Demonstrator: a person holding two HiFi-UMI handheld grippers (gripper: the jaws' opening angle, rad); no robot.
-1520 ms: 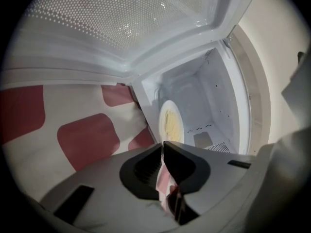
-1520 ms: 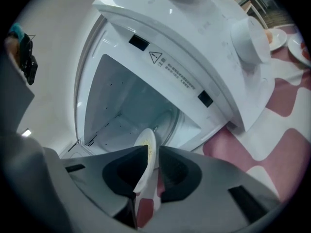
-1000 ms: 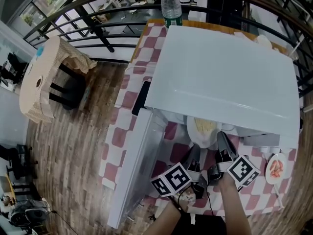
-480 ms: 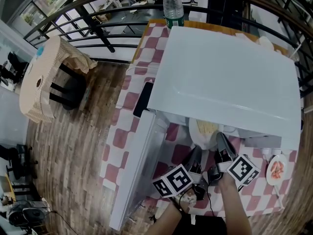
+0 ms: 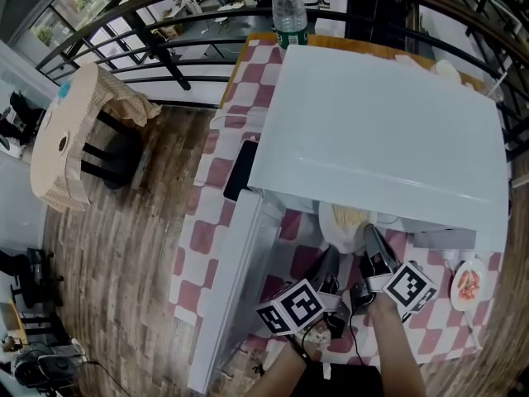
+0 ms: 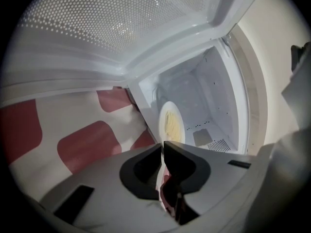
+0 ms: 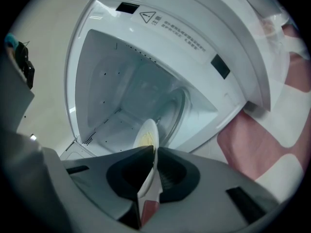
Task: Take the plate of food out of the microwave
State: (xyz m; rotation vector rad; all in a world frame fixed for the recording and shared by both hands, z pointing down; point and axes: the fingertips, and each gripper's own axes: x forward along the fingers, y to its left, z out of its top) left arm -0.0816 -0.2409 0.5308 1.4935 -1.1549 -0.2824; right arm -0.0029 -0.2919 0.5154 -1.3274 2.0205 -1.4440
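Plate [image 5: 345,222] with pale yellow food is at the mouth of the white microwave [image 5: 380,131], directly ahead of both tools, and in the head view its far half is hidden under the top of the oven. The left gripper [image 5: 331,259] has the near rim of the plate on its own side. In the left gripper view its jaws stand narrow, with the thin white rim in the slit between them, and the plate [image 6: 171,125] is seen on edge just beyond the tips. These jaws have just been opening a little, but the rim is between them. The right gripper [image 5: 369,236] is close beside the left one. In the right gripper view its jaws are closed on the rim, and the plate [image 7: 146,135] goes forward from the tips toward the empty oven chamber.

The open door [image 5: 231,279] stands to the left of the left gripper. Under both tools is a red and white checked tablecloth [image 5: 202,230]. To the right of the right gripper lies a small dish [image 5: 468,284] with something red. Far ahead, beyond the microwave, stands a clear bottle [image 5: 289,7].
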